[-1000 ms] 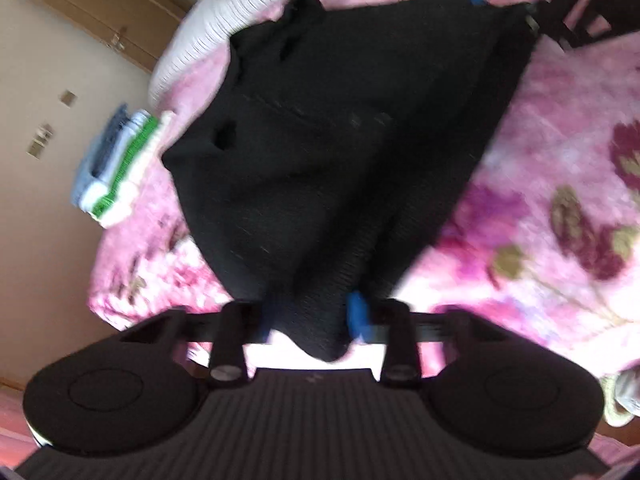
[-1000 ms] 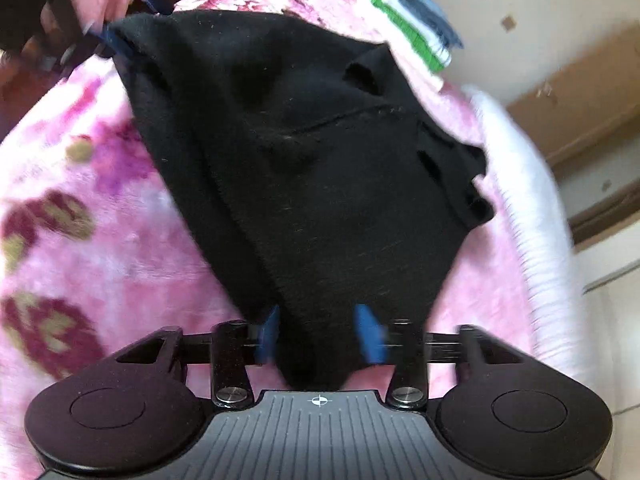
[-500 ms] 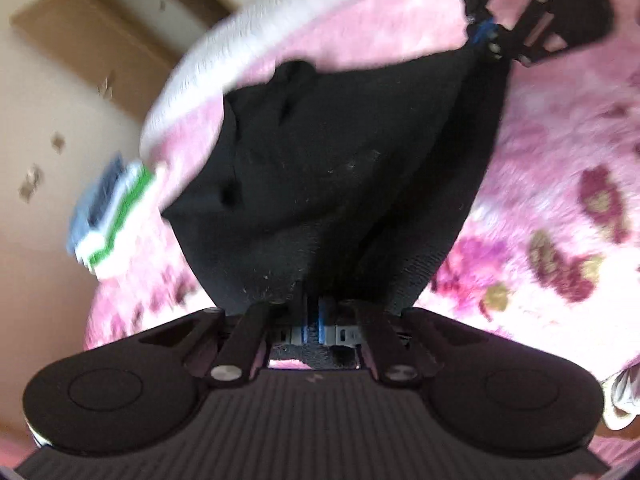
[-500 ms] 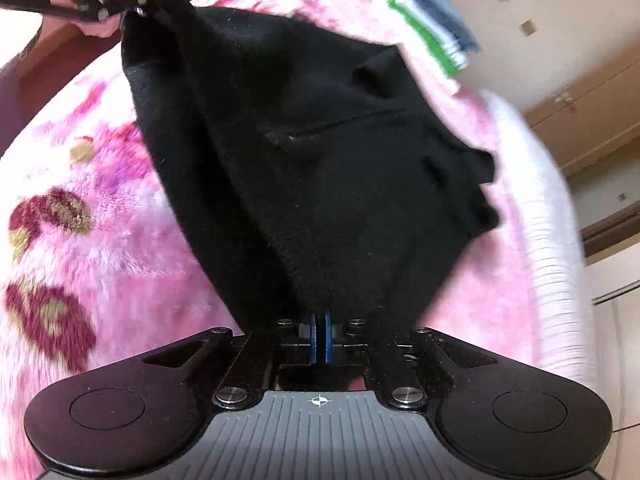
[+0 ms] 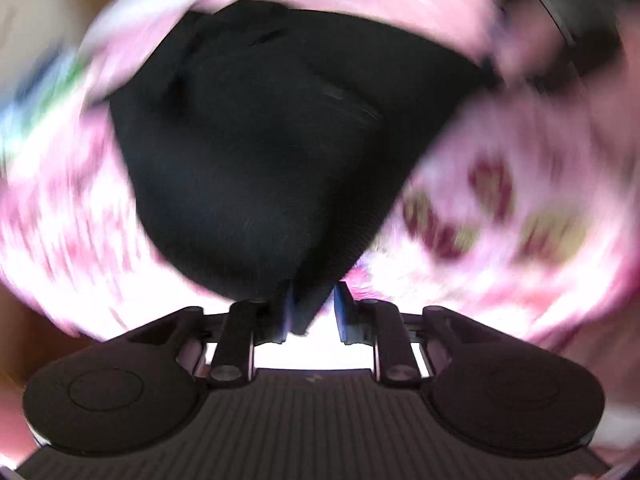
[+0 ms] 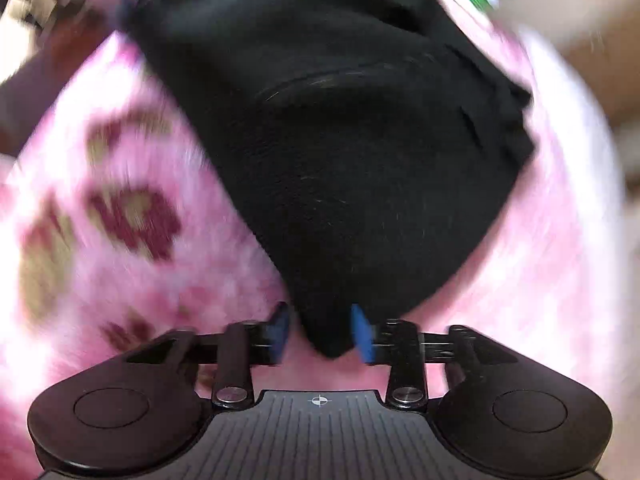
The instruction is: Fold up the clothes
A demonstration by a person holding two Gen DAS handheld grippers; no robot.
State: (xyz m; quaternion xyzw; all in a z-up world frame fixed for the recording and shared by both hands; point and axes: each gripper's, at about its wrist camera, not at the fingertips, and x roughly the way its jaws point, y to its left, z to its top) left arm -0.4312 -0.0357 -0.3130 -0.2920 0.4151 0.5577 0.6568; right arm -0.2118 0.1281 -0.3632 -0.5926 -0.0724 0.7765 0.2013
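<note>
Black garment (image 6: 360,152) corners btwn both grippers' parted fingers (image 6: 362,334); no legible writing.

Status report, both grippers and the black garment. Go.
Left gripper open, fingers apart around a corner. Right gripper open, likewise. Black garment spread on pink floral blanket, not clamped. Views blurred; nothing seen in the way.

A black knit garment (image 6: 360,152) lies spread and rumpled, a corner of it pointing toward each camera.
</note>
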